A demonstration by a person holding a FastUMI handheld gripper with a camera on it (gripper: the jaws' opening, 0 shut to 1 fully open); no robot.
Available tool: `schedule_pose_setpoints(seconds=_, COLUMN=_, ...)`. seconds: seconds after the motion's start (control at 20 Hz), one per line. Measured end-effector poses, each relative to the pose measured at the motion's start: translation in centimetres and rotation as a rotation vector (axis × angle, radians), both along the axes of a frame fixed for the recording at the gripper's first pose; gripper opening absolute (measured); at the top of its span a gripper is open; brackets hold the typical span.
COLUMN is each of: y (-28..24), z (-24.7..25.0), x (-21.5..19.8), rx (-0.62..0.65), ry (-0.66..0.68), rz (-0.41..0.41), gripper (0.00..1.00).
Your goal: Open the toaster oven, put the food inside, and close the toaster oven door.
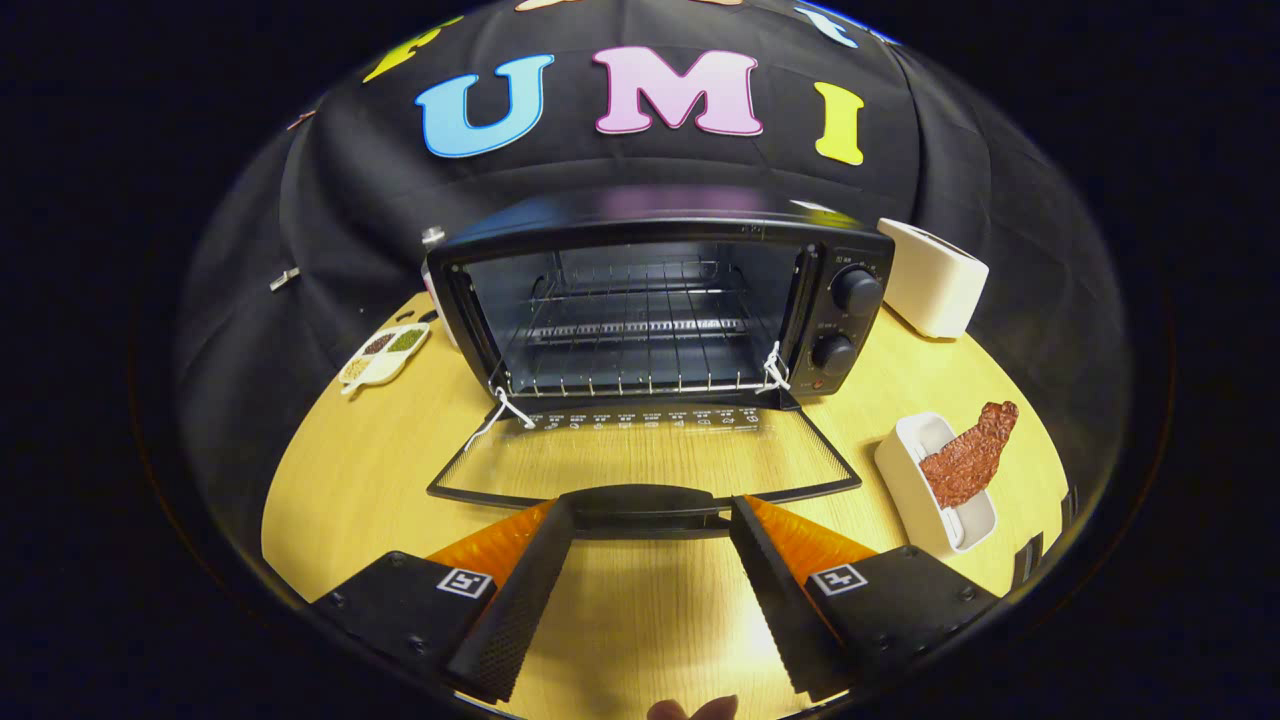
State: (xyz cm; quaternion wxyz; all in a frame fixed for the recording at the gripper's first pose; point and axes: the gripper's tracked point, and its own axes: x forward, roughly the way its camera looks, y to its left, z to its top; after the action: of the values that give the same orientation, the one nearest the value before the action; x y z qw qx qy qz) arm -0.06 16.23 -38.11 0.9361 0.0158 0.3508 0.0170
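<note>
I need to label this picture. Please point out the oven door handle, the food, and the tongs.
oven door handle (645,500): gripper view, middle of the bar.
food (968,455): gripper view, middle of the brown piece.
tongs (650,515): gripper view, open, midway between the fingertips, at the handle.

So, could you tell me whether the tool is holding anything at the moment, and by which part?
Nothing is held. The tool is open, its fingers either side of the handle of the lowered toaster oven door, not pressing it.

Your oven (650,300) sits mid-table (350,480), door (640,455) down toward your spread fingers (520,580); food (968,455) on a dish (915,480) lies right, toaster (932,275) behind it.
</note>
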Motion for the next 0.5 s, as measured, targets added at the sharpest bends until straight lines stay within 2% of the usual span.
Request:
schedule_pose_setpoints(seconds=0.2, y=0.4, z=-1.2, x=-1.0, rx=-0.026, ry=0.027, rz=0.037, gripper=0.99)
schedule_pose_setpoints(seconds=0.5, y=-0.5, z=0.5, x=-1.4, rx=-0.004, ry=0.0, rz=0.058, gripper=1.0)
